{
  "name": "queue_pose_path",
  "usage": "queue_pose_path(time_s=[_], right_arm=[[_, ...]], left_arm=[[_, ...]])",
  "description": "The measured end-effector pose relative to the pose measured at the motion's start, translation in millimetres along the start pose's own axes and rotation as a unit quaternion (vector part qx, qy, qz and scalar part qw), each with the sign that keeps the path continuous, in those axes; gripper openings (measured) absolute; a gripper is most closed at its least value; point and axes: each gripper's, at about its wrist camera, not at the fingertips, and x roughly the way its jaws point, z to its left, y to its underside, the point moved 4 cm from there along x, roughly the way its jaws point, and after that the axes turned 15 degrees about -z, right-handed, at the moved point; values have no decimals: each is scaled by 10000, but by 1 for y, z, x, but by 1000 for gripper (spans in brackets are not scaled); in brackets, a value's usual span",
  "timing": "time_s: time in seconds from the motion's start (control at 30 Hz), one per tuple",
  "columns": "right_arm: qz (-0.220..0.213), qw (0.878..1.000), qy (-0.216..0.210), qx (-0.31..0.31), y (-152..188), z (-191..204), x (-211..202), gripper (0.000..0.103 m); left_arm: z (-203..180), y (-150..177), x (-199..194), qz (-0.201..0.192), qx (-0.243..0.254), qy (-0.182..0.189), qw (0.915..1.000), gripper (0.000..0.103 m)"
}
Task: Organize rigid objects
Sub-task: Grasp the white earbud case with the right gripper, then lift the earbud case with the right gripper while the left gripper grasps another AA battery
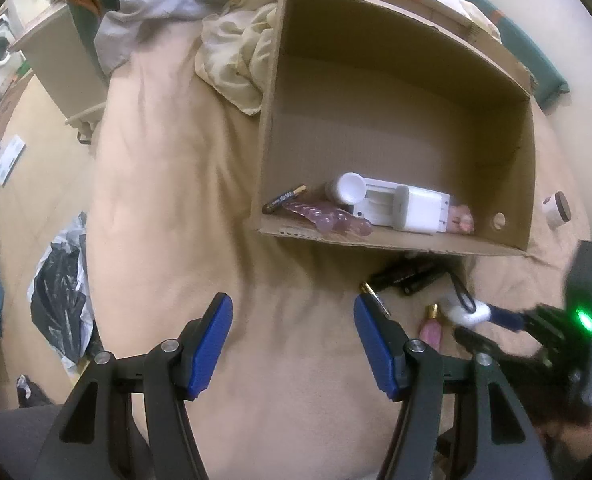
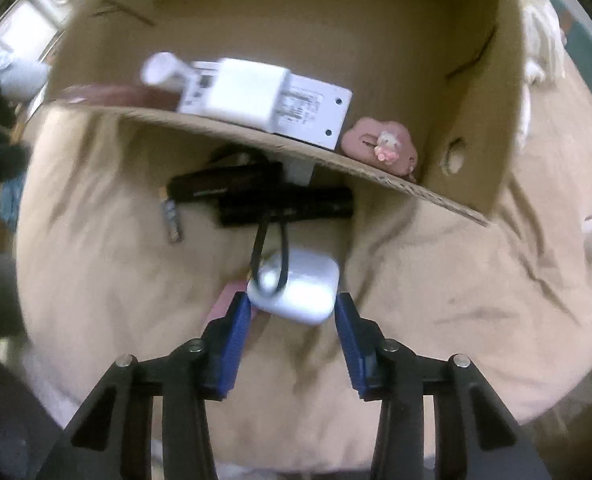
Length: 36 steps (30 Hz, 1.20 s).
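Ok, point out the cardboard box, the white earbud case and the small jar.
cardboard box (image 1: 395,128), left wrist view, bare inner wall.
white earbud case (image 2: 299,292), right wrist view, middle of its top.
small jar (image 1: 555,210), left wrist view, its side.

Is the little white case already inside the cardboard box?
No, the white case lies on the beige blanket in front of the cardboard box, between the right gripper's blue fingers.
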Motion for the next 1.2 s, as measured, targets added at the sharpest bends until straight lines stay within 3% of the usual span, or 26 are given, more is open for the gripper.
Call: queue_pose_path(time_s=[0.07, 0.17, 0.37, 0.57, 0.7, 0.77, 1.03, 1.2], right_arm=[[-76, 9998, -158, 82, 4, -1, -14, 43], [-221, 9989, -332, 239, 9, -5, -41, 4], [-665, 9960, -442, 398, 0, -17, -72, 3], [-533, 9888, -569, 1276, 1, -54, -28, 6], [-83, 9795, -800, 1849, 5, -66, -4, 38], [14, 9808, -781, 1786, 4, -62, 5, 44], [653, 9896, -451, 1200, 5, -32, 59, 45], [618, 9957, -135, 671, 5, -18, 66, 44]], left_arm=[[-1, 0, 0, -26, 55, -24, 10000, 60], [-1, 1, 1, -40, 71, -92, 9999, 60], [1, 4, 6, 19, 107, -207, 9997, 60], [6, 6, 9, 51, 105, -306, 9995, 60], [6, 6, 11, 28, 166, -361, 9992, 60], [5, 6, 12, 38, 192, -358, 9992, 60], [5, 5, 12, 58, 221, -326, 9992, 60], [3, 4, 13, 58, 226, -304, 9993, 60]])
